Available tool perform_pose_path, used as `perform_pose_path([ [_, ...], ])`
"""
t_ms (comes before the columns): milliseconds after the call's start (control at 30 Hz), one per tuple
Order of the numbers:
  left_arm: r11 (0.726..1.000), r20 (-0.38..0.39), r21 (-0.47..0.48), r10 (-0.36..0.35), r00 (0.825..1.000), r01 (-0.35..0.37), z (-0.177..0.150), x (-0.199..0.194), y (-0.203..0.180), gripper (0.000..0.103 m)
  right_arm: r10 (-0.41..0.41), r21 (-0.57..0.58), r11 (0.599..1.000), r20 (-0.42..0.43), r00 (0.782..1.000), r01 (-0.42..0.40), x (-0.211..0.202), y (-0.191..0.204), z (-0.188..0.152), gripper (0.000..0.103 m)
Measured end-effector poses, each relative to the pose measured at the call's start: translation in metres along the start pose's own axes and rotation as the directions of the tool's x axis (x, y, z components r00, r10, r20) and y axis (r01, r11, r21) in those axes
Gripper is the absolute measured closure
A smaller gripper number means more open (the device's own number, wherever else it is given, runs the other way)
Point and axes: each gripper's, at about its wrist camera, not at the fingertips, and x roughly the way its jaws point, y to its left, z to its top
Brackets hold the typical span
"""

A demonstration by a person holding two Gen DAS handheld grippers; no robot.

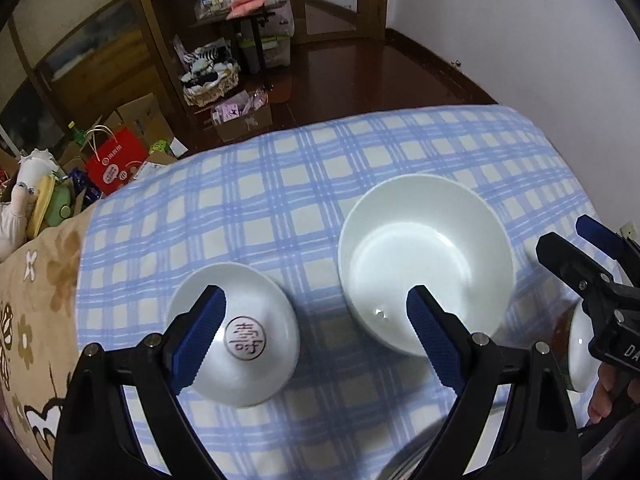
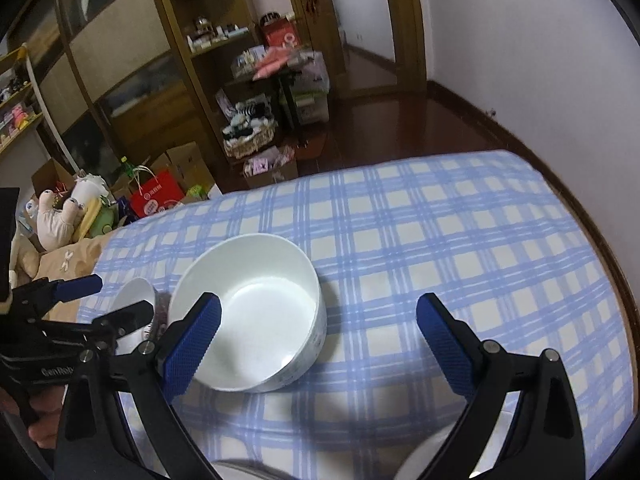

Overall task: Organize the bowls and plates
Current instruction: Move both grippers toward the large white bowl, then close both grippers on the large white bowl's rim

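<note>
Scene: your tabletop (image 1: pixel 280 200) is covered by a blue checked cloth, and both hand-held tools hang over it, tilted down at the crockery.
Left gripper (image 1: pixel 316 336): your fingers (image 1: pixel 200 336) stand spread about as wide as they go and grip nothing; one blue pad overlaps the small bowl in the picture, the other overlaps the big bowl, and bare cloth lies between them.
Right gripper (image 2: pixel 320 340): its fingers (image 2: pixel 444 348) are equally spread and empty, with the big bowl's near rim behind the left pad and only cloth ahead of the right one.
Small bowl (image 1: pixel 240 336): it sits upside down, foot ring and red seal mark upward, near the cloth's left edge, just beside the big bowl but apart from it.
Big bowl (image 2: pixel 250 320): upright, mouth up, empty, near the middle of the cloth.
Third white piece (image 1: pixel 578 348): half hidden behind your right tool at the frame edge; bowl or plate, you cannot tell.
Pale rims (image 2: pixel 424 456): blurred at the bottom edge, probably more dishes close to you.
Why so: wide fingers likely suit a rim pinch, and the upright big bowl looks like the natural base for nesting.
Watch: the inverted bowl offers a sloped, glossy wall, so a grab there may slip.
</note>
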Motion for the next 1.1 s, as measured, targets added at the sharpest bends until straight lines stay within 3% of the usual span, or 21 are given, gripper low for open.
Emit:
perform_pose_path([
  [100, 1.0, -0.028, -0.009, -0.008, 1.0, 0.008, -0.001, 0.02, -0.002, 0.012, -0.02, -0.011, 1.0, -0.023, 1.0, 0.02, 0.014, -0.001, -0.001, 0.002],
  [200, 1.0, -0.03, 0.013, 0.001, 1.0, -0.001, -0.001, 0.029, -0.006, 0.012, 0.0, 0.011, 1.0, -0.056, 0.998, 0.001, 0.027, -0.004, -0.003, 0.01],
  [300, 0.999, -0.026, 0.035, 0.001, 1.0, 0.0, 0.0, 0.033, -0.012, 0.017, 0.01, 0.032, 0.999, -0.091, 0.996, -0.007, 0.038, -0.01, -0.006, 0.026],
  [400, 0.999, -0.033, 0.042, -0.009, 0.999, 0.01, 0.002, 0.036, -0.015, 0.037, 0.021, 0.045, 0.999, -0.13, 0.991, -0.016, 0.048, -0.013, -0.008, 0.046],
  [467, 0.999, -0.047, 0.037, -0.029, 0.998, 0.031, 0.004, 0.04, -0.017, 0.06, 0.033, 0.057, 0.998, -0.146, 0.989, -0.025, 0.053, -0.014, -0.01, 0.07],
  [567, 0.999, -0.065, 0.014, -0.047, 0.997, 0.048, 0.005, 0.047, -0.016, 0.075, 0.07, 0.085, 0.995, -0.159, 0.985, -0.057, 0.059, -0.017, -0.011, 0.077],
  [733, 0.998, -0.103, -0.035, -0.059, 0.993, 0.056, 0.001, 0.058, -0.014, 0.088, 0.076, 0.09, 0.994, -0.183, 0.98, -0.06, 0.064, -0.013, -0.014, 0.08],
  [833, 0.996, -0.119, -0.057, -0.079, 0.99, 0.073, 0.0, 0.062, -0.015, 0.09, 0.077, 0.083, 0.995, -0.196, 0.977, -0.062, 0.068, -0.01, -0.016, 0.083],
  [1100, 1.0, -0.125, -0.019, -0.007, 0.992, 0.005, 0.0, 0.063, -0.025, 0.09, 0.029, 0.041, 0.999, -0.185, 0.982, -0.021, 0.062, -0.001, -0.018, 0.085],
])
